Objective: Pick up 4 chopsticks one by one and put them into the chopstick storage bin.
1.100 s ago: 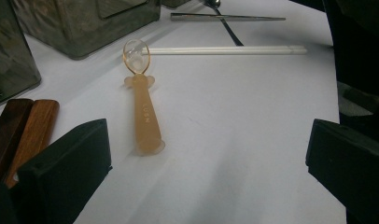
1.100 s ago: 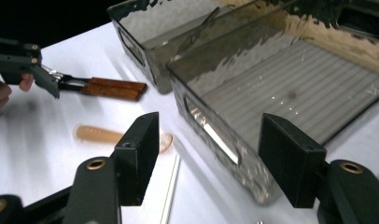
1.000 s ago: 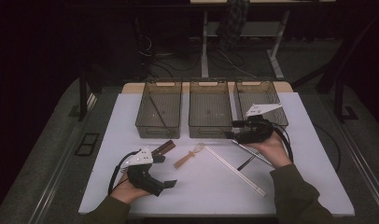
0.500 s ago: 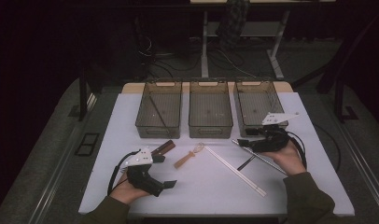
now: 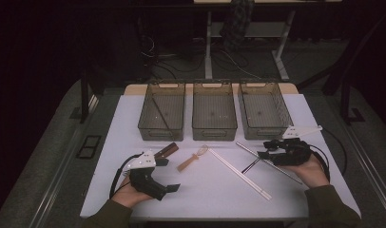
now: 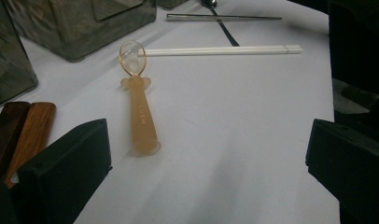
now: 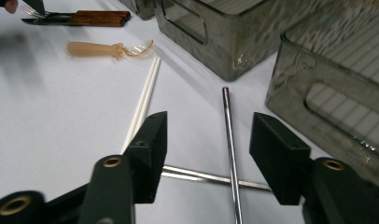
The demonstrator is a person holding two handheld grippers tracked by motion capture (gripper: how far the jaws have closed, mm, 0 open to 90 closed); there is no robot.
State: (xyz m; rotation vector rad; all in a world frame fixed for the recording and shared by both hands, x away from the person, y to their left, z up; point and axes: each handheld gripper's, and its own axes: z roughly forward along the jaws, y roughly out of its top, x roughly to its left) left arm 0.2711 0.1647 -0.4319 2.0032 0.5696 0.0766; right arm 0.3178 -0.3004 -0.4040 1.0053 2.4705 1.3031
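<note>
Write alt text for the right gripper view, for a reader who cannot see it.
The right gripper has its two black jaws apart on either side of a metal chopstick lying on the white table, not touching it. Beyond lie white chopsticks, an amber spoon and smoky plastic bins.

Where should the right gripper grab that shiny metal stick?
Judging by its pose, grip the metal stick mid-shaft, coming straight down from above with one jaw on each side. It is thin, lies flat on the table and already runs between the right gripper's open jaws. Stay just clear of where it crosses the spoon handle.
</note>
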